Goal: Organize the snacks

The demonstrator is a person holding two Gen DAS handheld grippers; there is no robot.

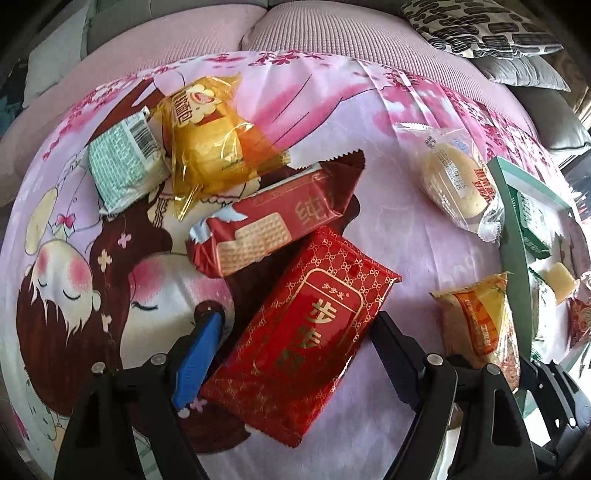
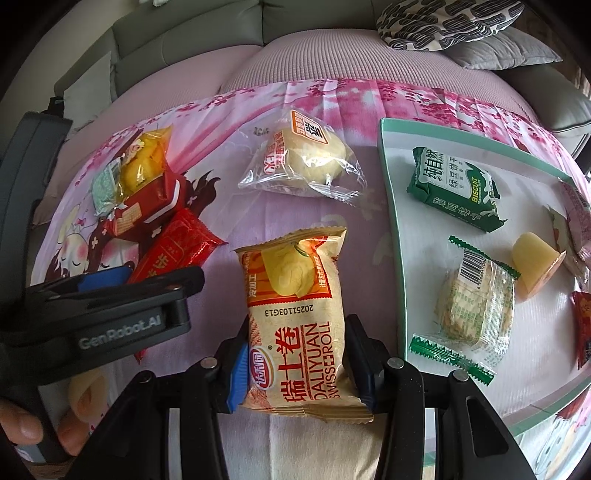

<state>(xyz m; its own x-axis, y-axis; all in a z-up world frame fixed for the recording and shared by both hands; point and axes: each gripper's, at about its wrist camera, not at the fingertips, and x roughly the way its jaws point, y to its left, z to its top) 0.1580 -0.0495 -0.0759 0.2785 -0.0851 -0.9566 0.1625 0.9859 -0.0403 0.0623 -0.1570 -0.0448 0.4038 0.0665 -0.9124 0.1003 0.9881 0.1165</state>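
Observation:
My left gripper (image 1: 295, 350) is open, its jaws on either side of a red gold-patterned snack pack (image 1: 306, 332) lying on the pink cartoon cloth (image 1: 369, 122). My right gripper (image 2: 295, 365) is shut on a beige Swiss roll pack (image 2: 295, 314), which also shows in the left wrist view (image 1: 480, 328). A green-rimmed white tray (image 2: 391, 229) on the right holds a green biscuit pack (image 2: 454, 188), a clear cracker pack (image 2: 476, 314) and a yellow jelly cup (image 2: 532, 258). The left gripper also shows in the right wrist view (image 2: 110, 295).
A red cracker pack (image 1: 273, 225), a yellow bread pack (image 1: 210, 144) and a pale green pack (image 1: 125, 162) are piled at the left. A clear bun pack (image 2: 310, 162) lies mid-cloth. Sofa cushions (image 1: 480, 29) are behind.

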